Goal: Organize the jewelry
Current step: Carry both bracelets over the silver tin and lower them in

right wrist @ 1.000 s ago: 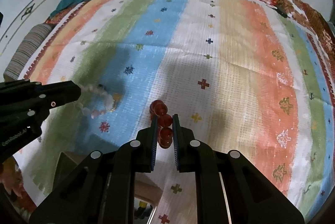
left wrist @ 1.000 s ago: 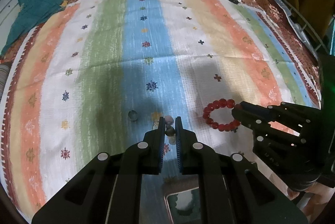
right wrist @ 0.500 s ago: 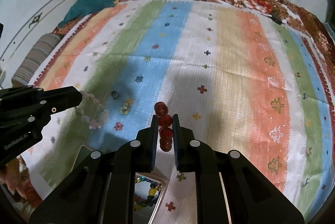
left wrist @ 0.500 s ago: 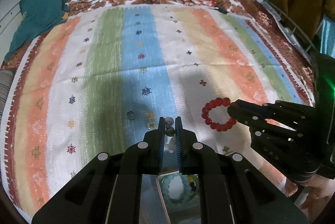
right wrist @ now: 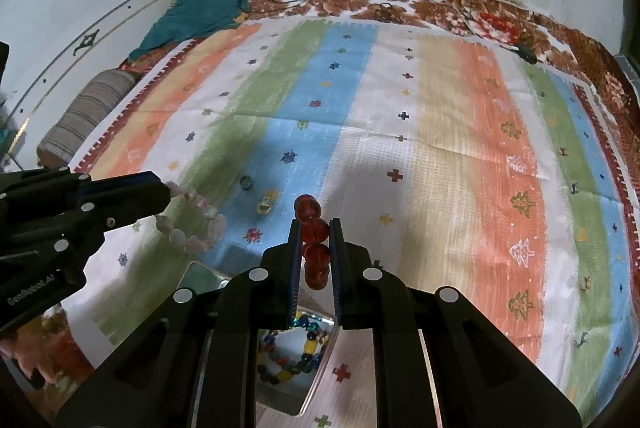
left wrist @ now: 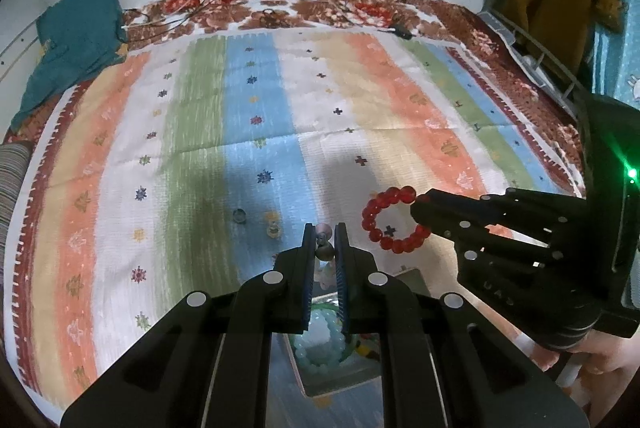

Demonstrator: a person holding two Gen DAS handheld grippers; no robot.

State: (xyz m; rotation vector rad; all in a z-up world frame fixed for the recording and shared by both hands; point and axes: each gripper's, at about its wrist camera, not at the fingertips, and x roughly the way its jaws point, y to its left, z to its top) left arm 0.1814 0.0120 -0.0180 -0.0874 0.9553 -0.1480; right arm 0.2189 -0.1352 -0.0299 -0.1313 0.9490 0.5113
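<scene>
My left gripper (left wrist: 323, 242) is shut on a pale pink bead bracelet (right wrist: 192, 224), which hangs from its tips in the right wrist view. My right gripper (right wrist: 315, 236) is shut on a red bead bracelet (left wrist: 394, 220), held as a loop in the air. Both are lifted above a clear tray (left wrist: 406, 274) on the striped cloth. The tray holds a light green bead bracelet (left wrist: 320, 344) and a multicolour bead bracelet (right wrist: 288, 356).
Two small rings lie on the blue stripe: a dark one (left wrist: 239, 215) and a gold one (left wrist: 273, 228). A teal cloth (left wrist: 76, 40) and cables lie at the far left edge. A striped cushion (right wrist: 84, 116) lies left of the cloth.
Both grippers have lifted and drawn back with their bracelets. The tray and its bracelets have come into view below the fingers.
</scene>
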